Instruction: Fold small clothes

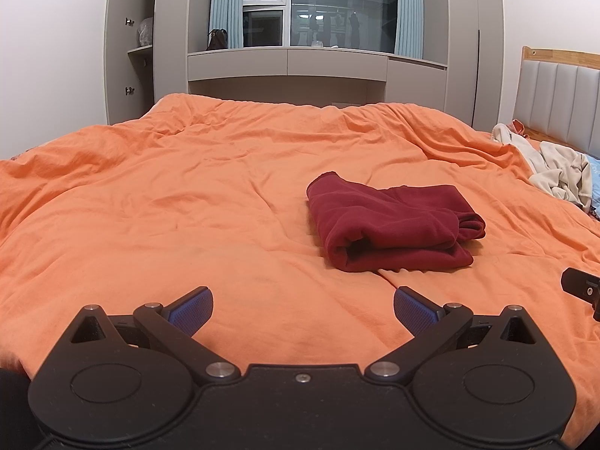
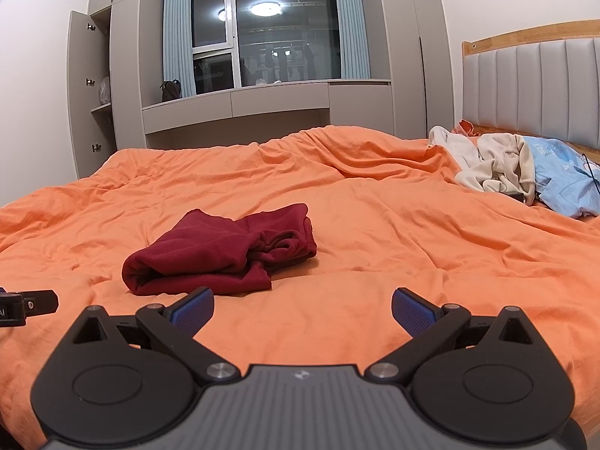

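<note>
Bed: orange duvet (image 1: 187, 195).
Garment: folded red garment (image 1: 390, 225) ahead, long axis crosswise.
Left gripper (image 1: 303, 309): wide, empty; garment ahead-right.
Right gripper (image 2: 302, 309): wide, empty; garment ahead-left, seemingly nearer.
Pile: unfolded clothes (image 2: 498, 168) by headboard.

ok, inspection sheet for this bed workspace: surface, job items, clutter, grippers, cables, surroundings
Surface: orange duvet covers the bed, wrinkled throughout.
Job's things: dark red garment, folded into a compact bundle, lying mid-bed; neither gripper touches it.
Clutter: cream garment and light blue garment heaped unfolded by the headboard.
Grippers: left gripper open, holding nothing, above the duvet; right gripper open, holding nothing, near the red bundle.
Cables: a thin dark cord on the blue garment; what it belongs to is not clear.
Surroundings: window dark outside with blue curtains, grey wardrobe with open door, dark bag on the ledge.
</note>
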Available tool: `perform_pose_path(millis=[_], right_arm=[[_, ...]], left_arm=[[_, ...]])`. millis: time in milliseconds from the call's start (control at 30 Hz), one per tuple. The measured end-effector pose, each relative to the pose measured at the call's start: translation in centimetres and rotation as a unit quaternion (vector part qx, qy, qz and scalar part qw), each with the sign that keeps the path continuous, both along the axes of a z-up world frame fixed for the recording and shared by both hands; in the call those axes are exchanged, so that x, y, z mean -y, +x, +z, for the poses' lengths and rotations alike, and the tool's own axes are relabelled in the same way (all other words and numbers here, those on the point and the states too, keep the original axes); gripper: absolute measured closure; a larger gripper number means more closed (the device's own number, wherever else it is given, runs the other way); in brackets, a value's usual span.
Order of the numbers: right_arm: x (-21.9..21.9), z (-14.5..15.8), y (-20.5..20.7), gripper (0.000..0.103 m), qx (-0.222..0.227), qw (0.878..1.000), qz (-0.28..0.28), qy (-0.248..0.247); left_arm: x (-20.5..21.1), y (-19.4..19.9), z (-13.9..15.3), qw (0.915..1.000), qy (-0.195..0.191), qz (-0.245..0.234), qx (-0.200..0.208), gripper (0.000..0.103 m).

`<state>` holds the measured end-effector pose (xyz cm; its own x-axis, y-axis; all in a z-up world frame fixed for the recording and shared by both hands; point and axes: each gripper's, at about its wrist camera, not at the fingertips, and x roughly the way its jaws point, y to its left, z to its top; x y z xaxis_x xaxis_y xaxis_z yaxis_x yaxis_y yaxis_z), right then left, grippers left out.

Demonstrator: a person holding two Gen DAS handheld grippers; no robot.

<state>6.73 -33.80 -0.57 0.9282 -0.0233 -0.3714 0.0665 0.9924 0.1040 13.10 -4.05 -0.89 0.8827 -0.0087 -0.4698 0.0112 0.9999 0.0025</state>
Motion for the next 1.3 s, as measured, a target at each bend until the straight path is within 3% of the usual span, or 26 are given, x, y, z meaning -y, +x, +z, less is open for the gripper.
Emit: perform_pose_path(millis=[800, 1300], right_arm=[[-0.02, -0.26, -0.07, 0.000, -0.003, 1.000, 0.000, 0.001], [-0.23, -0.64, -0.08, 0.000, -0.008, 1.000, -0.001, 0.004]], left_arm=[[0.01, -0.04, -0.43, 1.0000, -0.005, 0.001, 0.001, 0.001], [0.49, -0.25, -0.29, 0.9992, 0.006, 0.037, -0.013, 0.001]])
